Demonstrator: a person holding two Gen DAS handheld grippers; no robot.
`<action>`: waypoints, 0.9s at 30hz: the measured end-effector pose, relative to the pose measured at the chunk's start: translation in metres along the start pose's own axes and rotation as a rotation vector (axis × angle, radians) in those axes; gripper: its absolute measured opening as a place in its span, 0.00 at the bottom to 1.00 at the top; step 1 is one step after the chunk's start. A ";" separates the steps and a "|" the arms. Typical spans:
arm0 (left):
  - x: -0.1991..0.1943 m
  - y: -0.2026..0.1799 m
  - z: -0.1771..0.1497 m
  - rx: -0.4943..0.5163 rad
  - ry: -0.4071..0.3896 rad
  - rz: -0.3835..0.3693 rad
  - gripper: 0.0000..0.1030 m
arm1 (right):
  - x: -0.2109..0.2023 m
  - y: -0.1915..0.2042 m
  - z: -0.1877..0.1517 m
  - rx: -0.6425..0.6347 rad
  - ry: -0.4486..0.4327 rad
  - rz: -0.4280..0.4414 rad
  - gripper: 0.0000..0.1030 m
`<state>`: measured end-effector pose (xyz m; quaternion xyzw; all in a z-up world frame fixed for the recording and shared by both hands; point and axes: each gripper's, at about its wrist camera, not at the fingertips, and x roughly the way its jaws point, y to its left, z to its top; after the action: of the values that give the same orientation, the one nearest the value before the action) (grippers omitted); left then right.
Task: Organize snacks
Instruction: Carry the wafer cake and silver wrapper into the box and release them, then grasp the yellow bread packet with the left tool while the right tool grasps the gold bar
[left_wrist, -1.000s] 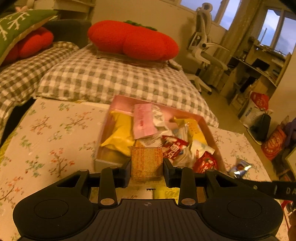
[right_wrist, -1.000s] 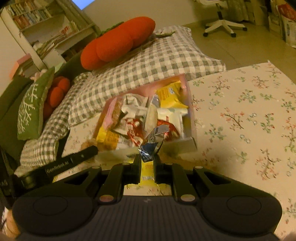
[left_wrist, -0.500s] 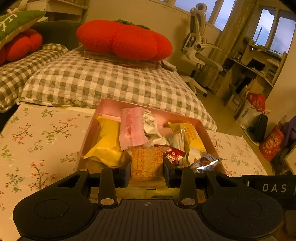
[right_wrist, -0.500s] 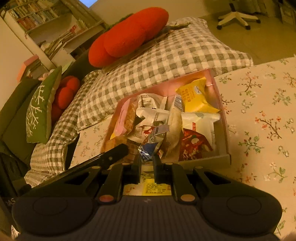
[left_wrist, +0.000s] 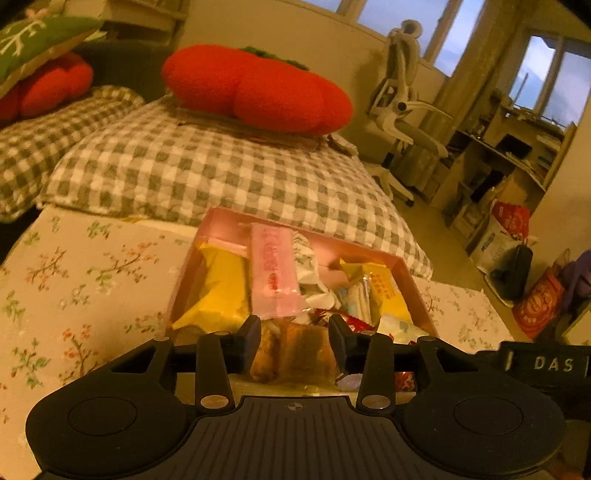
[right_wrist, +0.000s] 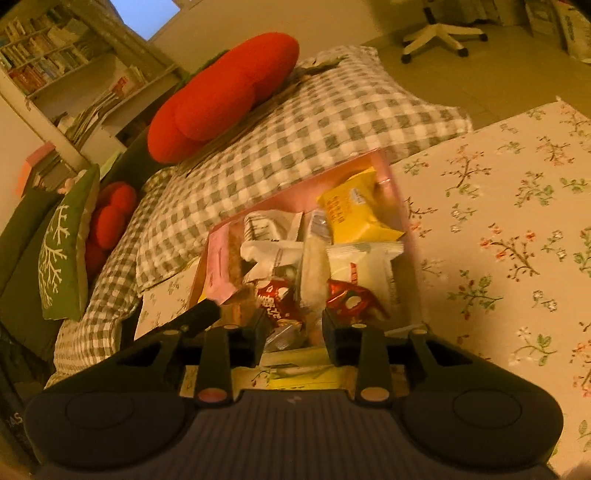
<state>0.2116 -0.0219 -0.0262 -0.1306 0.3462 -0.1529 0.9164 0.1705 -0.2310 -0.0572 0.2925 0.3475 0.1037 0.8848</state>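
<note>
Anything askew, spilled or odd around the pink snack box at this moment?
Nothing spilled. The pink box is overfull, wrappers heaped at all angles. The brown biscuit pack sits tilted between the left gripper fingers, which have just been opening.

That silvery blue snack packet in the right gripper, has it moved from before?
Yes. The silvery packet has dropped from the right gripper, whose jaws have just opened, into the pink box.

A home, a bedroom that doubles as a study: a grey checked quilt (left_wrist: 221, 177) fills mid-frame, a red plush cushion (left_wrist: 258, 88) above it, a white swivel chair (left_wrist: 402, 114) and cluttered desk (left_wrist: 517, 162) at right (windows behind), and bookshelves (right_wrist: 55, 66) upper left of the right view.
</note>
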 end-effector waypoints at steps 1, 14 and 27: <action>-0.001 0.001 0.000 -0.007 0.006 0.011 0.38 | -0.003 -0.001 0.001 0.006 -0.005 0.002 0.32; -0.015 -0.010 -0.016 -0.039 0.136 0.035 0.40 | -0.031 0.004 0.005 -0.086 0.036 -0.189 0.55; 0.012 -0.041 -0.051 0.064 0.262 0.025 0.75 | -0.032 0.003 -0.007 -0.210 0.150 -0.336 0.73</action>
<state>0.1776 -0.0707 -0.0561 -0.0758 0.4593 -0.1680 0.8690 0.1420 -0.2382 -0.0421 0.1281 0.4434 0.0117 0.8870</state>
